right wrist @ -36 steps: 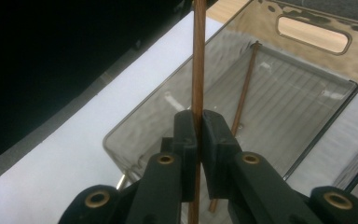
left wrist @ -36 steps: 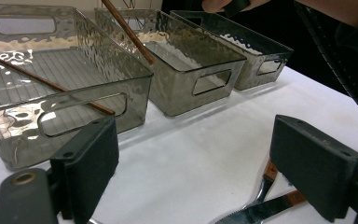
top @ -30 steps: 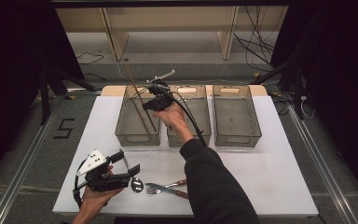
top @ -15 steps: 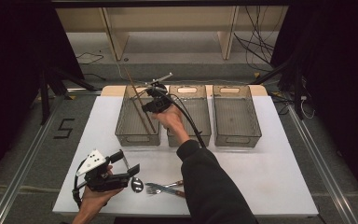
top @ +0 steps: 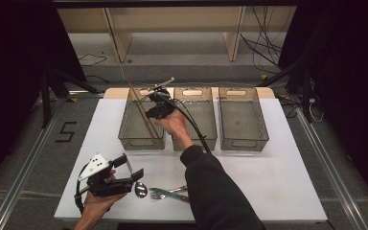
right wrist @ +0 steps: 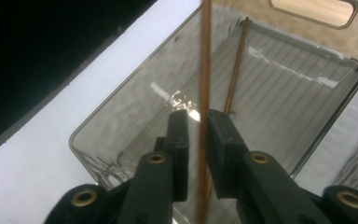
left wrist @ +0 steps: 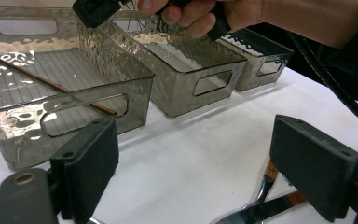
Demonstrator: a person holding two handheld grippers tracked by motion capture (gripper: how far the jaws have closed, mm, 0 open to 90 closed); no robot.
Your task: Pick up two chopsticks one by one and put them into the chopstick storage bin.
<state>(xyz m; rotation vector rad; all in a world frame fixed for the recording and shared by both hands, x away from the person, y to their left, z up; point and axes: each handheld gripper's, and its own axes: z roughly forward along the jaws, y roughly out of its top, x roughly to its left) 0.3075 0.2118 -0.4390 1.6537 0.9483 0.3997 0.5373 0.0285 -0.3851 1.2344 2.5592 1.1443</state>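
My right gripper (right wrist: 196, 122) hangs over the left smoked-plastic bin (top: 124, 129) (right wrist: 98, 140). Its jaws have just been opening. A brown chopstick (right wrist: 205, 60) still stands upright between them, with a sliver of gap on the left pad. A second chopstick (right wrist: 237, 70) (top: 146, 122) (left wrist: 46, 83) lies slanted inside that bin. My left gripper (top: 130, 167) (left wrist: 200, 163) rests low over the table's near left, jaws wide apart and empty. A spoon (top: 140, 189) and forks (top: 170, 194) (left wrist: 261, 205) lie just in front of it.
A middle bin (top: 206, 136) (left wrist: 191, 88) and a right bin (top: 242, 139) (left wrist: 265, 65) stand in a row beside the left one, both showing nothing inside. The right forearm (top: 211, 182) crosses the table's centre. The right gripper's black cable (top: 196, 127) trails over the middle bin.
The right hand has shifted only slightly above the left bin. The left hand, spoon and forks sit where they were.
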